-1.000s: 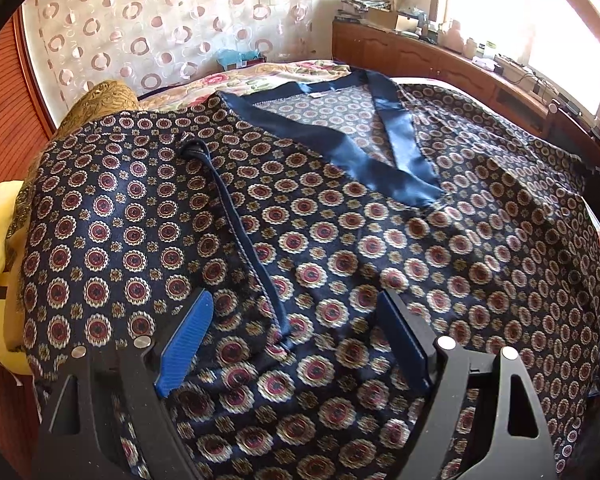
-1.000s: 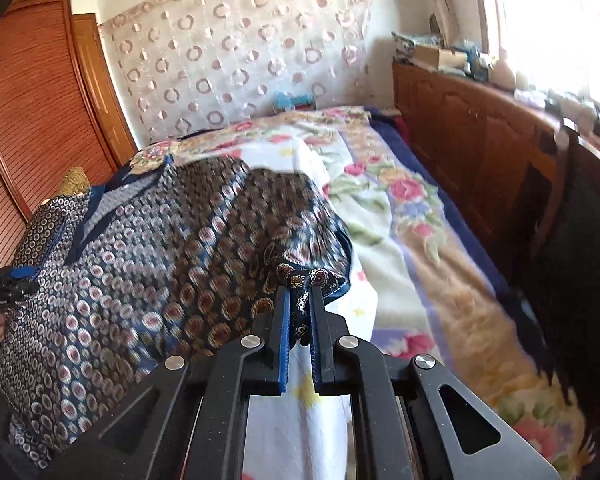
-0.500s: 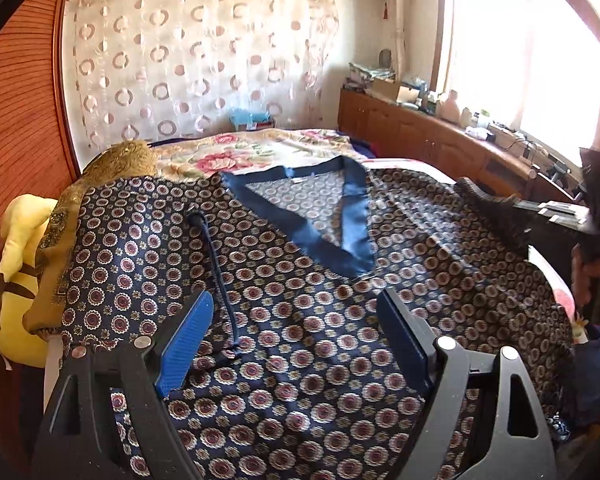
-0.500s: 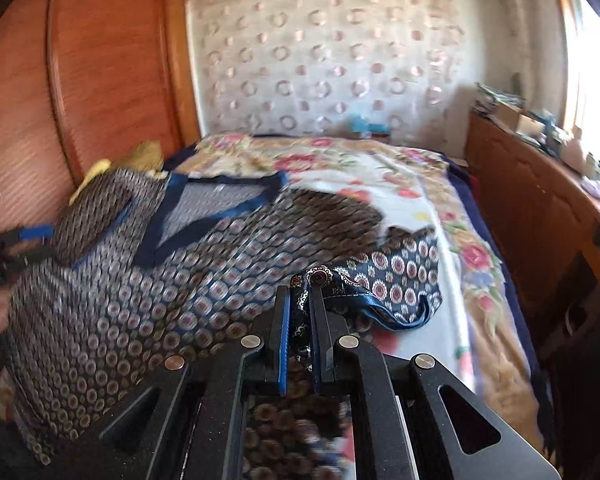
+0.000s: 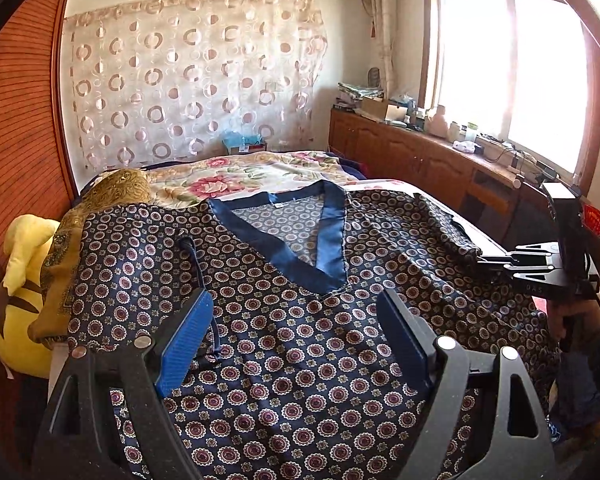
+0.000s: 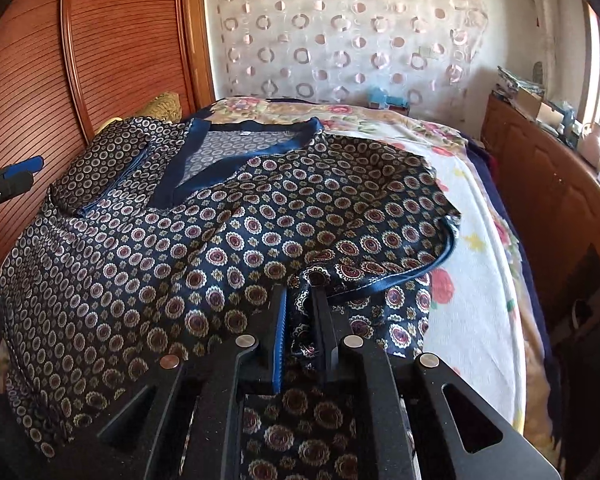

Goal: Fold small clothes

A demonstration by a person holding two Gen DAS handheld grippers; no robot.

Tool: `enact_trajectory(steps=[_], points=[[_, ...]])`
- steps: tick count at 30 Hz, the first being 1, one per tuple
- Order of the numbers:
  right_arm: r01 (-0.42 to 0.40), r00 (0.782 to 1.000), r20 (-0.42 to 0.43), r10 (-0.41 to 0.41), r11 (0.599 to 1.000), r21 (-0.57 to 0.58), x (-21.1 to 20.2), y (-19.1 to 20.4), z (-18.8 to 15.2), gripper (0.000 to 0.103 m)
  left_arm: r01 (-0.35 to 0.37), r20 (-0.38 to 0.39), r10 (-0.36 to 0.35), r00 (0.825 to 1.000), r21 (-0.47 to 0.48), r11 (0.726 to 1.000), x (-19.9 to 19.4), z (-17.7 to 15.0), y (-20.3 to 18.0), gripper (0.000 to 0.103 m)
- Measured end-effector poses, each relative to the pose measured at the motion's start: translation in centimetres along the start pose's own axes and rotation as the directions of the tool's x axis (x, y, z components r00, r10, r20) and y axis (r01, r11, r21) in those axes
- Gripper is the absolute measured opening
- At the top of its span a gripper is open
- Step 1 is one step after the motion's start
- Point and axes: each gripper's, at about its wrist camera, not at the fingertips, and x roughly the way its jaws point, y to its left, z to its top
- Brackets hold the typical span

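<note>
A dark navy top [image 5: 300, 340] with a circle-medallion print and a plain blue V-neck band [image 5: 332, 248] lies spread on the bed, neck away from me. It also fills the right wrist view [image 6: 188, 248]. My left gripper [image 5: 292, 340] is open and empty, just above the front of the top, beside a thin blue cord [image 5: 198, 268]. My right gripper [image 6: 300, 312] is shut on a bunched fold of the top's right side, near a blue-trimmed edge [image 6: 400, 278]. It also shows in the left wrist view [image 5: 480, 256], at the right.
A floral blanket [image 6: 480, 280] covers the bed. A yellow plush toy [image 5: 24, 280] and gold cushion [image 5: 116, 188] lie at the left by the wooden wardrobe [image 6: 120, 60]. A low wooden cabinet [image 5: 420, 160] with clutter runs under the window on the right.
Both grippers have pulled back and tilted up, so more of the room shows. My right gripper has drawn the held fold leftward over the top. The left gripper stays open.
</note>
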Motion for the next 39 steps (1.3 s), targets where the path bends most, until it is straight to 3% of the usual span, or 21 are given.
enact_trajectory(steps=[3, 8, 13, 16, 24, 27, 28, 30, 32, 39], points=[[-0.004, 1.0, 0.013, 0.004, 1.0, 0.009, -1.4, 0.2, -0.1, 0.016, 0.006, -0.001, -0.006, 1.0, 0.002, 1.0, 0.1, -0.1, -0.3, 0.084], [0.005, 0.999, 0.053, -0.006, 1.0, 0.02, -3.4, -0.3, 0.1, 0.034, 0.01, -0.007, -0.01, 1.0, 0.003, 1.0, 0.4, -0.3, -0.7, 0.084], [0.053, 0.996, 0.07, -0.058, 0.996, 0.069, -4.0, -2.3, 0.3, 0.039, 0.016, -0.014, -0.016, 1.0, 0.008, 1.0, 0.6, -0.6, -1.1, 0.084], [0.084, 0.995, 0.042, -0.089, 0.99, 0.109, -2.7, -3.7, 0.5, 0.039, 0.015, -0.019, -0.014, 1.0, 0.01, 1.0, 0.7, -0.8, -1.3, 0.084], [0.088, 0.992, -0.107, -0.065, 0.971, 0.22, 3.4, -6.6, 1.4, 0.039, 0.015, -0.026, -0.014, 1.0, 0.013, 1.0, 0.9, -1.1, -1.6, 0.084], [0.078, 0.992, -0.115, -0.053, 0.969, 0.233, 4.3, -6.7, 2.3, 0.039, 0.013, -0.027, -0.013, 1.0, 0.011, 1.0, 0.9, -1.2, -1.5, 0.084], [0.079, 0.992, -0.117, -0.052, 0.969, 0.235, 4.8, -6.8, 2.6, 0.038, 0.013, -0.028, -0.013, 1.0, 0.009, 1.0, 0.9, -1.2, -1.5, 0.084], [0.064, 0.992, -0.118, -0.036, 0.969, 0.239, 5.4, -6.9, 3.0, 0.027, 0.013, -0.029, -0.012, 1.0, 0.007, 1.0, 0.9, -1.3, -1.5, 0.084], [0.046, 0.993, -0.114, -0.021, 0.974, 0.223, 5.9, -6.8, 3.5, 0.005, 0.012, -0.029, -0.012, 1.0, 0.006, 1.0, 0.9, -1.3, -1.5, 0.084], [-0.028, 0.999, -0.02, 0.03, 0.995, 0.091, 4.9, -2.7, 6.0, 0.005, 0.016, -0.033, -0.016, 0.999, -0.009, 1.0, 1.0, -1.7, -1.3, 0.084]])
